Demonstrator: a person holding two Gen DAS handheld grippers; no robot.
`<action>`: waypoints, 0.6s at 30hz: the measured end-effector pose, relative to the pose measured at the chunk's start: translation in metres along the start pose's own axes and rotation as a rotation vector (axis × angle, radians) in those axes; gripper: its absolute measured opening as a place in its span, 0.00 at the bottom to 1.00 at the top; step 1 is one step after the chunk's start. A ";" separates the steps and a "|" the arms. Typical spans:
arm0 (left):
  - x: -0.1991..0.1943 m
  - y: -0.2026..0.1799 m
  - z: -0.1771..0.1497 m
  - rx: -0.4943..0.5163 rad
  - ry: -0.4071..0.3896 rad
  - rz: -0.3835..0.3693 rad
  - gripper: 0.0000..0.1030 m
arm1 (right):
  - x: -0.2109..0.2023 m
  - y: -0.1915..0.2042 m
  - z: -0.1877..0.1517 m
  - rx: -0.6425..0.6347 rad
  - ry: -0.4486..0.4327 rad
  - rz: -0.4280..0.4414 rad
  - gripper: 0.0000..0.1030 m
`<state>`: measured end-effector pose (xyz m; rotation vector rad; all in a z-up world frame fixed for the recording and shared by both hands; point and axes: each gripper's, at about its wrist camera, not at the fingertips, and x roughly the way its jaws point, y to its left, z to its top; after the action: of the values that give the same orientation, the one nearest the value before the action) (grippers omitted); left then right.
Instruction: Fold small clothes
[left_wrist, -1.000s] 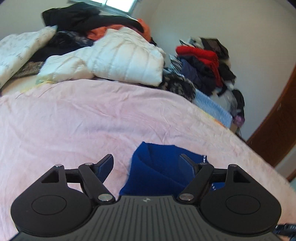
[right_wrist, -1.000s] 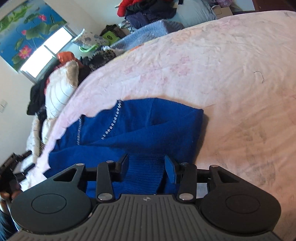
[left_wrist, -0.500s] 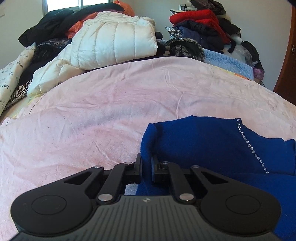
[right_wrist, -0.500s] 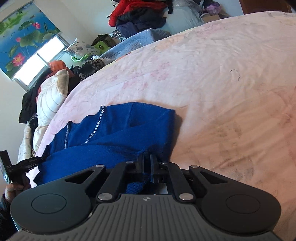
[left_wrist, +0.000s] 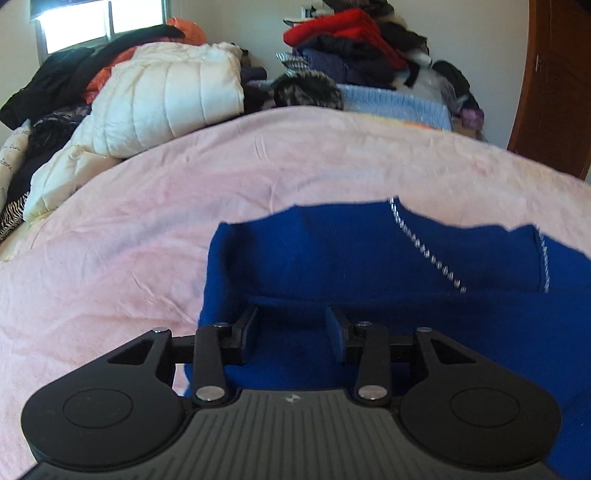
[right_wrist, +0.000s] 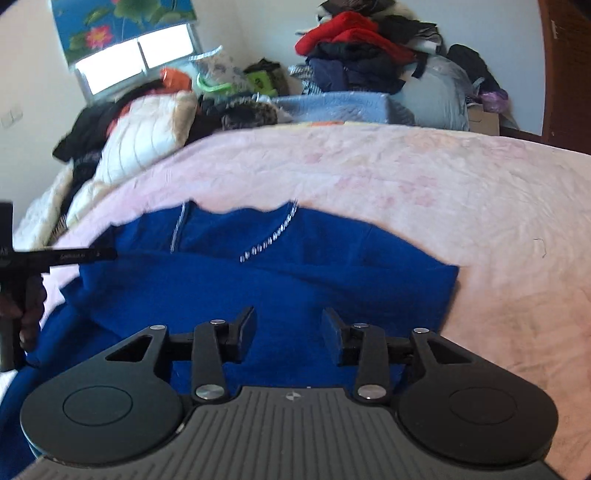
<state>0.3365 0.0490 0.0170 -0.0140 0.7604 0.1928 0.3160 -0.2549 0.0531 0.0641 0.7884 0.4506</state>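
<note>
The blue top (left_wrist: 388, 266) lies folded on the pink bed (left_wrist: 147, 206). The left gripper (left_wrist: 291, 328) sits over its left end, fingers spread and holding nothing. The right gripper (right_wrist: 288, 332) sits over its right end, fingers spread too, also holding nothing.

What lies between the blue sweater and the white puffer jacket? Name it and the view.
Only bare pink bedsheet separates the blue sweater from the white puffer jacket; the left wrist view shows it best.
</note>
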 end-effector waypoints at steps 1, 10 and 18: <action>0.001 -0.004 -0.005 0.029 -0.035 0.020 0.39 | 0.009 0.006 -0.005 -0.038 0.038 -0.037 0.44; -0.014 -0.010 -0.013 0.112 -0.099 0.080 0.40 | 0.006 0.021 -0.027 -0.132 -0.037 -0.105 0.47; -0.184 0.061 -0.096 -0.059 -0.416 -0.176 0.77 | -0.089 0.061 -0.092 -0.048 -0.072 0.063 0.82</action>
<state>0.1296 0.0695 0.0770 -0.0938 0.3363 0.0469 0.1746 -0.2468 0.0606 0.0604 0.7063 0.5242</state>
